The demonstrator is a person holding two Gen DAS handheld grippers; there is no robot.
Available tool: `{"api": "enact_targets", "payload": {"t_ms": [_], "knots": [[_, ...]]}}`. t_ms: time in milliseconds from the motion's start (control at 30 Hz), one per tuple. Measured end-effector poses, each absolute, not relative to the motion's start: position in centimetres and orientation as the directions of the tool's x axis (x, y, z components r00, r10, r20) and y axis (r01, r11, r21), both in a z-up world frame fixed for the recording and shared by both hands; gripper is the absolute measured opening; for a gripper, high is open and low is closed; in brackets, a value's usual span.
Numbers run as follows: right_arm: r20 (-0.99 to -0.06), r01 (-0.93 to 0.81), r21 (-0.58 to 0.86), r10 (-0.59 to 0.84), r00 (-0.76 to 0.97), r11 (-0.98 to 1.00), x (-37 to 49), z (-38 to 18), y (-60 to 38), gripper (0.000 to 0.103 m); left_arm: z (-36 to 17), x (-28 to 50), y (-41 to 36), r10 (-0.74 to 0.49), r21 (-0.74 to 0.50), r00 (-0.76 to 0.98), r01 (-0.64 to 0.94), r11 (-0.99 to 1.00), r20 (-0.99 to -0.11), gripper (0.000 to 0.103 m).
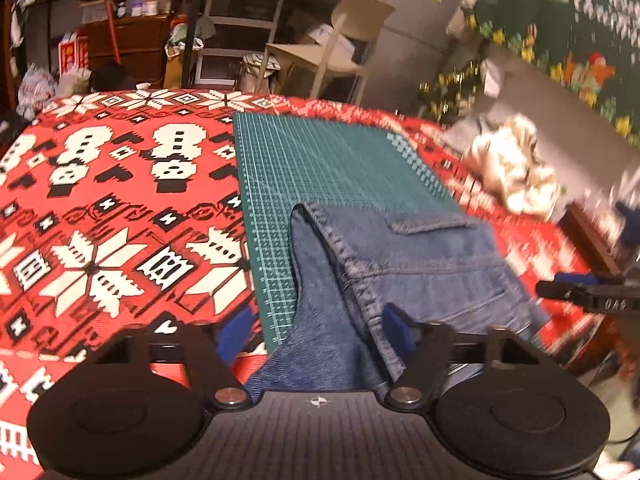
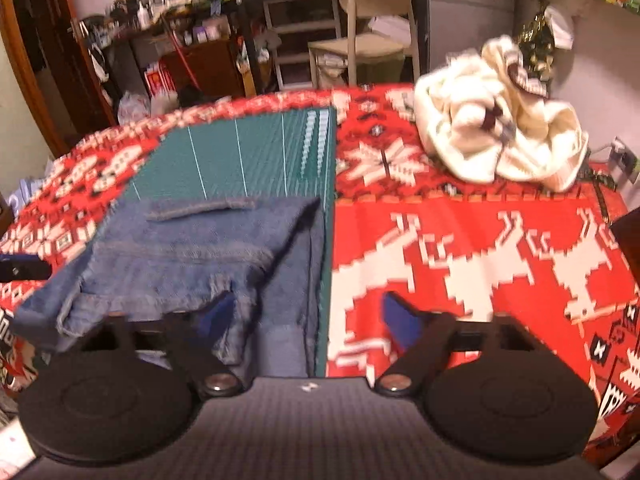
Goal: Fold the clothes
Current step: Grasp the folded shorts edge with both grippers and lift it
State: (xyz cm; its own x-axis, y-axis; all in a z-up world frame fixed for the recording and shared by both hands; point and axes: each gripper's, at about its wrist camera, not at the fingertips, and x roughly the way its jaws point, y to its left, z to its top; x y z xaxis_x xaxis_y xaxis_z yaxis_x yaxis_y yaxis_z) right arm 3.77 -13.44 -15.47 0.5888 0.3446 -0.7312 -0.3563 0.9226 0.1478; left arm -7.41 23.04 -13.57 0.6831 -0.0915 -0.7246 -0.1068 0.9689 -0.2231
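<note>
Folded blue jeans [image 1: 400, 264] lie on the near part of a green cutting mat [image 1: 320, 160]; they also show in the right wrist view [image 2: 180, 256] on the mat [image 2: 248, 156]. My left gripper [image 1: 316, 328] is open, its blue fingers apart on either side of the jeans' near left edge, above the cloth. My right gripper [image 2: 308, 320] is open over the jeans' near right edge, left finger above denim, right finger above the tablecloth. The right gripper's tip shows at the left wrist view's right edge [image 1: 588, 292].
A red and white Christmas tablecloth [image 1: 100, 220] covers the table. A crumpled white garment [image 2: 500, 140] lies at the far right of the table. A beige chair [image 2: 372, 24] and cluttered shelves [image 1: 236, 28] stand beyond the far edge.
</note>
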Motion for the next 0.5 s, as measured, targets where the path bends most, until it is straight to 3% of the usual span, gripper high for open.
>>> {"api": "enact_targets", "payload": {"t_ms": [33, 233, 500], "knots": [[-0.735, -0.353, 0.169, 0.356, 0.577, 0.92, 3.9, -15.8, -13.7, 0.054, -13.9, -7.3, 23.1, -0.1, -0.224, 0.673, -0.1, 0.969, -0.733, 0.049], [-0.739, -0.34, 0.204, 0.372, 0.562, 0.918, 5.0, -16.6, -13.7, 0.032, -14.7, -6.3, 23.2, -0.132, -0.24, 0.64, -0.084, 0.967, -0.757, 0.048], [-0.765, -0.328, 0.261, 0.402, 0.503, 0.908, 8.7, -17.9, -12.4, 0.03, -15.3, -4.2, 23.6, -0.149, -0.248, 0.578, -0.096, 0.964, -0.803, 0.041]]}}
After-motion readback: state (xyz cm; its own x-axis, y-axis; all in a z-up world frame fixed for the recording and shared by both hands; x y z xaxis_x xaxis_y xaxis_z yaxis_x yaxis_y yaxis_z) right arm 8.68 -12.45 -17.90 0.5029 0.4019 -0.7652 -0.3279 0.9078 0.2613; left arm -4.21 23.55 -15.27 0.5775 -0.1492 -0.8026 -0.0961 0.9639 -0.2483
